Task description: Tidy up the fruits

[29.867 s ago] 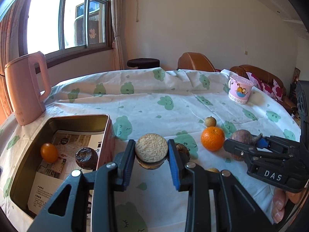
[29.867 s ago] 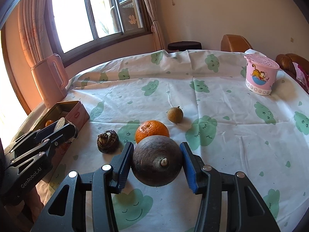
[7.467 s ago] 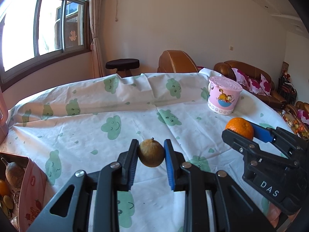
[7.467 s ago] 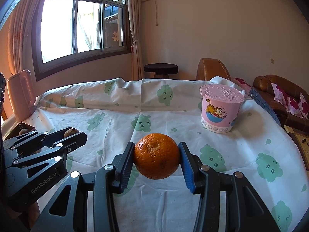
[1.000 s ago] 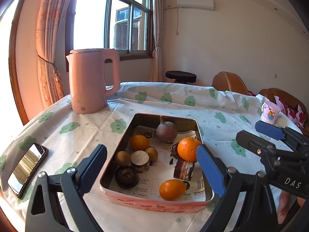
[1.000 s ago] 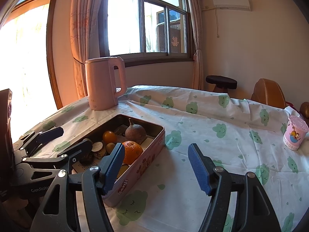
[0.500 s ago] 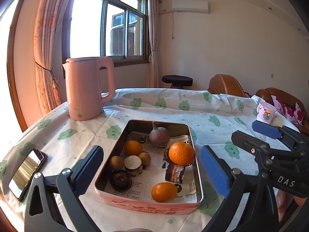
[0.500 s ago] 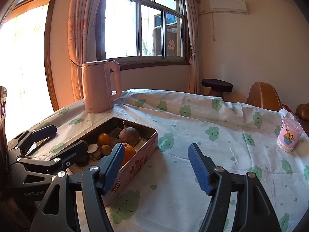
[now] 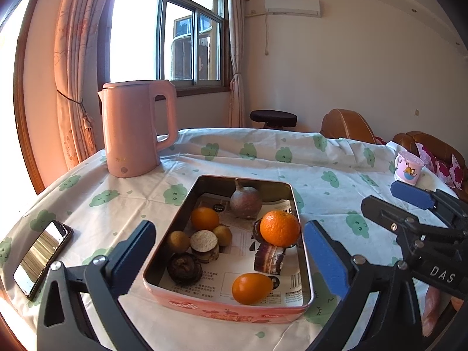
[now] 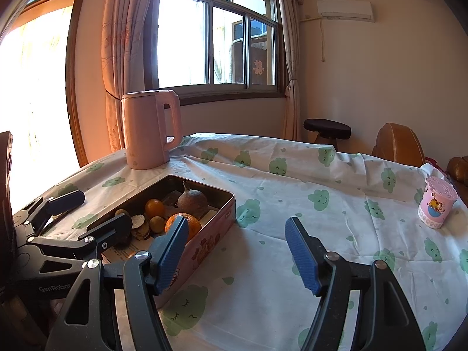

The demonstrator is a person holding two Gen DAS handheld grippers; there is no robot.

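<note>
A pink-walled metal tin (image 9: 228,307) stands on the cloud-print tablecloth and holds the fruit. Inside are a big orange (image 9: 280,228), a brown stemmed fruit (image 9: 245,201), a small orange (image 9: 204,218), an oval orange fruit (image 9: 251,288), a cut round slice (image 9: 204,241), a dark wrinkled fruit (image 9: 184,266) and several small brown ones. My left gripper (image 9: 228,228) hangs wide open before the tin, with nothing held. My right gripper (image 10: 237,225) is open and empty, just right of the tin (image 10: 210,239). Each gripper shows in the other's view: the right (image 9: 389,201), the left (image 10: 93,210).
A pink kettle (image 9: 134,128) stands behind the tin to the left. A phone (image 9: 41,257) lies near the table's left edge. A pink lidded cup (image 10: 437,204) sits far right. Bare cloth stretches right of the tin. A stool and brown sofa stand beyond the table.
My left gripper's jaws have spread a little wider. The right gripper keeps the same opening, and the fruit in the tin has not moved.
</note>
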